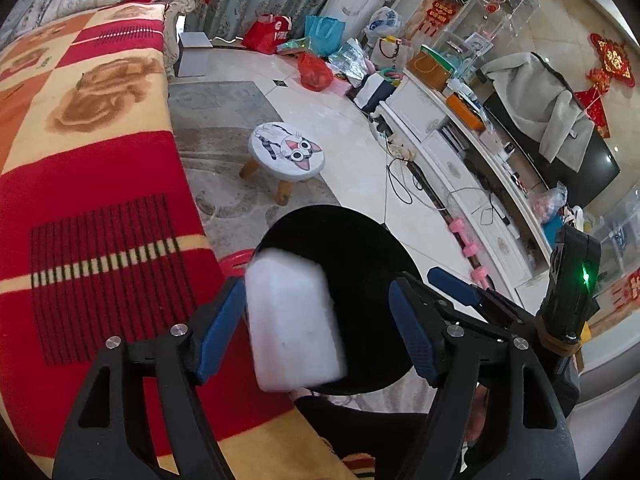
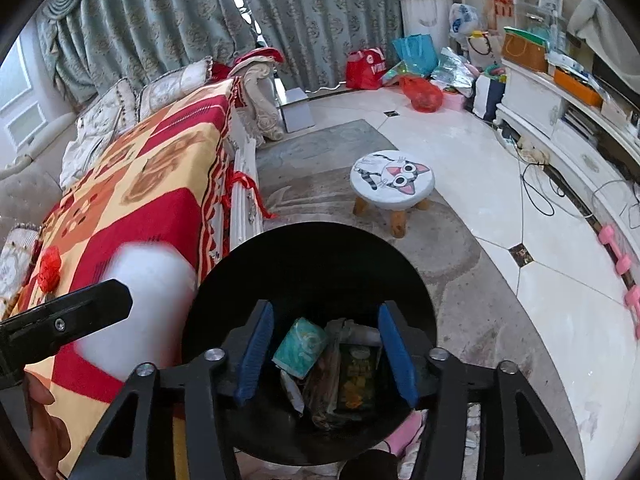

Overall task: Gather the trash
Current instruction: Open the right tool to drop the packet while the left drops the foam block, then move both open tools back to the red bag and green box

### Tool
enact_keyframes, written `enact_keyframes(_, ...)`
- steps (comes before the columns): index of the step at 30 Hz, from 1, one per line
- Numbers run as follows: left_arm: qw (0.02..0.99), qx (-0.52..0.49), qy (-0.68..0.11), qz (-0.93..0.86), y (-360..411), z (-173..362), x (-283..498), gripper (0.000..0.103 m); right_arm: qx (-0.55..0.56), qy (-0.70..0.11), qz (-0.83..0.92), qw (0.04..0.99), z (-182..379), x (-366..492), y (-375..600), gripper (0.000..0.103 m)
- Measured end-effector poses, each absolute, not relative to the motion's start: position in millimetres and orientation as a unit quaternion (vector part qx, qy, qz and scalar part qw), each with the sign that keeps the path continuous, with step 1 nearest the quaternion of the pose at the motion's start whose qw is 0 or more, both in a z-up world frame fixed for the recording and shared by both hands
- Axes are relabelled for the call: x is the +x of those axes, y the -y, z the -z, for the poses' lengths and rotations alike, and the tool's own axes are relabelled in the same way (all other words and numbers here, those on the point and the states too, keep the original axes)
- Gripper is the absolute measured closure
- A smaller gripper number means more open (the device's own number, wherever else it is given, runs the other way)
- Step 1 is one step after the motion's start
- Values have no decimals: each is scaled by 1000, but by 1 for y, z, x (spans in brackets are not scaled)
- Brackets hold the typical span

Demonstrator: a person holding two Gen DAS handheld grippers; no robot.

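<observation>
Several wrappers lie inside the round black plastic bin [image 2: 308, 280]. Right gripper [image 2: 326, 354] gapes empty above them; left gripper [image 1: 316, 332], jaws apart, frees a blurred white block [image 1: 294, 320] at the rim; red scrap [image 2: 50, 268] awaits on the blanket [image 2: 160, 184]

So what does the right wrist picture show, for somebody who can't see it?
The right tongs, open with nothing between the fingers, hang over a black bin holding trash, including a teal packet. To the left, a blurry white object shows in front of a red and yellow blanket. A cat-face stool stands on the floor beyond.
</observation>
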State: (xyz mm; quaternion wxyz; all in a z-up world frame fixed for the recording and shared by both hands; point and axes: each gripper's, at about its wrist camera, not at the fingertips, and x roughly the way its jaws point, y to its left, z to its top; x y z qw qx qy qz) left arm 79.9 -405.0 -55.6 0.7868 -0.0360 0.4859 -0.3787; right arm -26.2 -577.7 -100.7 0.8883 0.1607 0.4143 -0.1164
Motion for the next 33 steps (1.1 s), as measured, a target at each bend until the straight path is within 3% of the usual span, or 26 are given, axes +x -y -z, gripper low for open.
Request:
enact_keyframes(19,829,22,-469,302,366,62,74,29,135,-422,90,892,95,-23,547,42)
enact_keyframes(33,855,13,-469,221,253,61,89,29,98,-437,5,894,92,6,455,38)
